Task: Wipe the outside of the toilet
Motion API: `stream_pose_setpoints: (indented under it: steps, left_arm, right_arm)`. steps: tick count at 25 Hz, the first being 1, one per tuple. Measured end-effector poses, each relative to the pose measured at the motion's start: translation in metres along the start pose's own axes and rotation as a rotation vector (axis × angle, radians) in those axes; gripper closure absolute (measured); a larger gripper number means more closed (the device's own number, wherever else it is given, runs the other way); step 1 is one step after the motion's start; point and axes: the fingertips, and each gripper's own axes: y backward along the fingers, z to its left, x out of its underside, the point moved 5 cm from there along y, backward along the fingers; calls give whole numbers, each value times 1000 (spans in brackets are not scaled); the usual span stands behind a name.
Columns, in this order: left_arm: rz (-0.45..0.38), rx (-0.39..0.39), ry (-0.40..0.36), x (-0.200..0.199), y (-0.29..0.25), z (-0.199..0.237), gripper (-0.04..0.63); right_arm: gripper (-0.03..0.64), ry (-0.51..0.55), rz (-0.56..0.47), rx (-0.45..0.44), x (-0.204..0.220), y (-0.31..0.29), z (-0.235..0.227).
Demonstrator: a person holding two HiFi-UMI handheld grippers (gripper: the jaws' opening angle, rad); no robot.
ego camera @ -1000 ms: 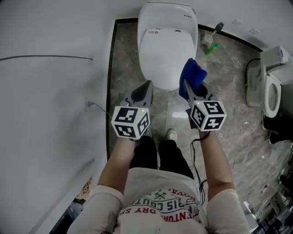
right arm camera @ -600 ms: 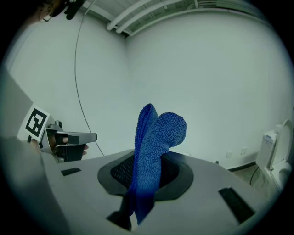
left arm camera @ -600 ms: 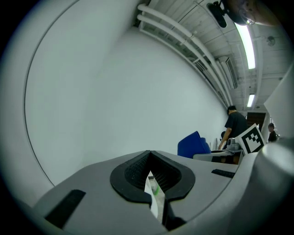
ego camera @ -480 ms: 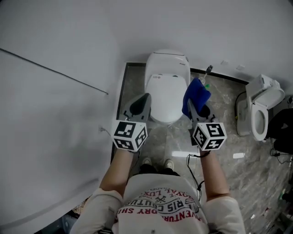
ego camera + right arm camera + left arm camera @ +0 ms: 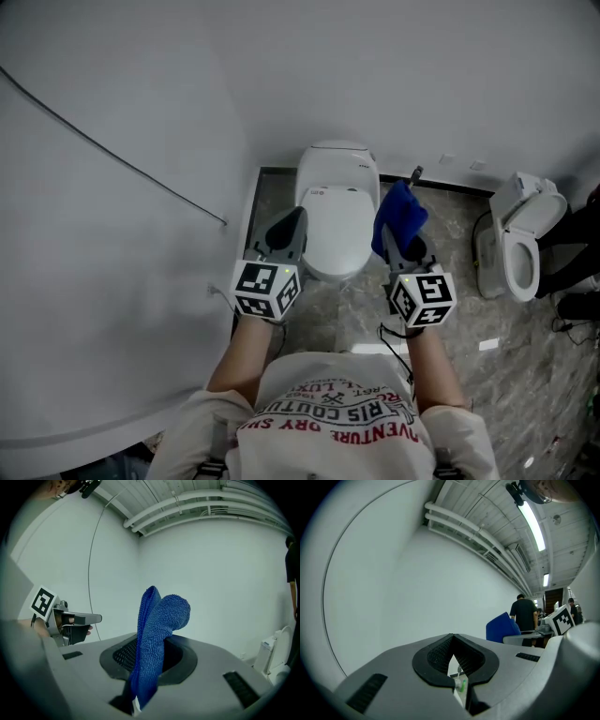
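Note:
The white toilet [image 5: 336, 208] stands against the far wall with its lid down, below and ahead of both grippers. My right gripper [image 5: 391, 228] is shut on a blue cloth [image 5: 399, 213], which sticks up out of the jaws [image 5: 157, 630]; it hovers over the toilet's right side without touching. Level with it, my left gripper [image 5: 294, 217] is held over the toilet's left edge. Its jaws meet at the tip with nothing between them [image 5: 453, 641]. Both grippers point at the bare white wall in their own views.
A second toilet [image 5: 518, 238] with its lid raised stands to the right on the marbled floor [image 5: 450, 253]. A brush handle [image 5: 415, 174] pokes up behind the near toilet. A white wall with a thin cable [image 5: 112, 155] closes the left. A person [image 5: 525, 613] stands far off.
The head view has risen and pulled back, so the toilet looks smaller and more wall shows. Both grippers stay side by side above it, the cloth still held.

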Motion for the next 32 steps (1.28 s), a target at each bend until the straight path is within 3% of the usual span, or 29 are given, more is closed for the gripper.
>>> stream_pose_setpoints:
  steps: [7, 12, 32]
  left_arm:
    - [-29, 33, -28, -4, 0, -15, 589]
    - [-16, 42, 13, 0, -2, -19, 589]
    - [-14, 15, 22, 1, -7, -17, 589]
  right_arm:
    - [540, -32, -4, 26, -1, 7, 1]
    - [541, -24, 19, 40, 1, 8, -3]
    - [540, -7, 23, 29, 0, 6, -12]
